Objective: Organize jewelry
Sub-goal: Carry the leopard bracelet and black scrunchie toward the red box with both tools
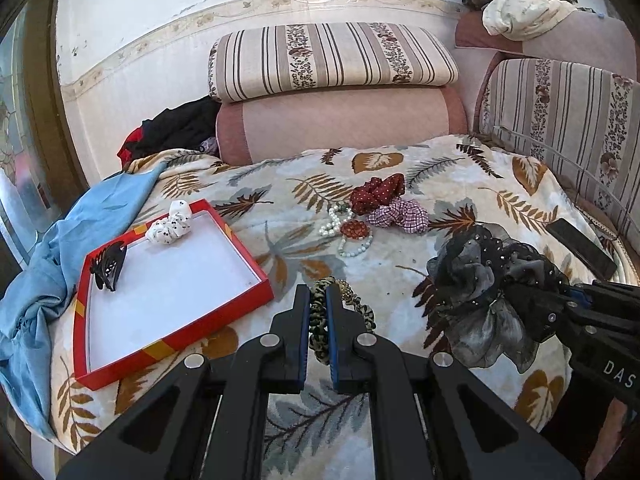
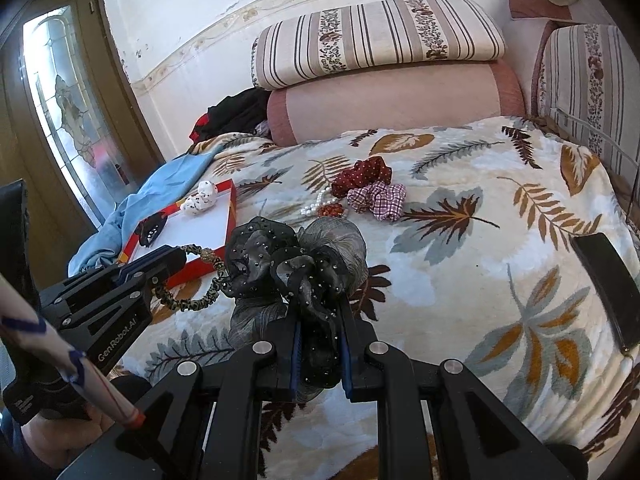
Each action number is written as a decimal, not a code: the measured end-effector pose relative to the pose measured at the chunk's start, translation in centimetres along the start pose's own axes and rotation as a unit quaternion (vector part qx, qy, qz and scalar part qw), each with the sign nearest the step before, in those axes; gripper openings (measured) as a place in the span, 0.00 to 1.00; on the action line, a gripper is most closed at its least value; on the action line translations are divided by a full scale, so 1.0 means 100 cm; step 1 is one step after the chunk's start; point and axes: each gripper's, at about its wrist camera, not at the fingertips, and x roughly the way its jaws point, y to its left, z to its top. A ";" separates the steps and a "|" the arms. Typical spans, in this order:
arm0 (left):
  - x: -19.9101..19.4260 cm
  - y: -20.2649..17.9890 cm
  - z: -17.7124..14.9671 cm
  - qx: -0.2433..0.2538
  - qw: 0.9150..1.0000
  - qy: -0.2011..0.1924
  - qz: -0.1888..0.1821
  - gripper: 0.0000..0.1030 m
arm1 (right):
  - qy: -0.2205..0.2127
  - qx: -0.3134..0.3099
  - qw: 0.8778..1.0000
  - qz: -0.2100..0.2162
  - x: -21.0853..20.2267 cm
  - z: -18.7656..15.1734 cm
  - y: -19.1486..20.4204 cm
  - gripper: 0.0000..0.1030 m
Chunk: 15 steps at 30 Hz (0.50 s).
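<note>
The left wrist view shows the left gripper (image 1: 318, 308) in the lower centre of the frame, its two fingers closed on a leopard-pattern scrunchie (image 1: 352, 308) that lies just beside the red tray (image 1: 176, 328) on the leaf-pattern blanket (image 1: 480, 184). At the right edge of the same frame the right gripper (image 1: 532, 296) is closed on a large black organza scrunchie (image 1: 476, 272), which hangs from it. In the tray, at the left of the frame, there are already a white spotted scrunchie (image 1: 170, 226) and a black claw clip (image 1: 106, 266). In the middle of the frame, well apart from the tray, wait a dark red scrunchie (image 1: 376, 192), a checked scrunchie (image 1: 398, 216) and a small heap of bead bracelets (image 1: 348, 230). One risk I see is that both pieces are soft and stretchy: the leopard one is held only at one thin part, so it may slip out or catch on the tray wall when it is lifted over. The big black one could drag over the bracelets and pull them, because its loose folds hang low. The right wrist view shows a dark phone (image 2: 608, 288) at the right of the frame more fully, and it shows how deep the black fabric sits between the fingers; the left wrist view alone shows the whole floor of the tray.
</note>
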 end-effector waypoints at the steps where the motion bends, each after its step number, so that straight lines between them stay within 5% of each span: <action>1: 0.000 0.000 0.000 -0.001 1.000 0.001 -0.001 0.07 | 0.000 0.000 1.000 0.000 0.000 0.000 0.001 0.16; 15: 0.006 0.009 -0.001 -0.013 1.000 0.006 0.004 0.08 | 0.005 -0.009 1.000 0.004 0.005 0.004 0.008 0.16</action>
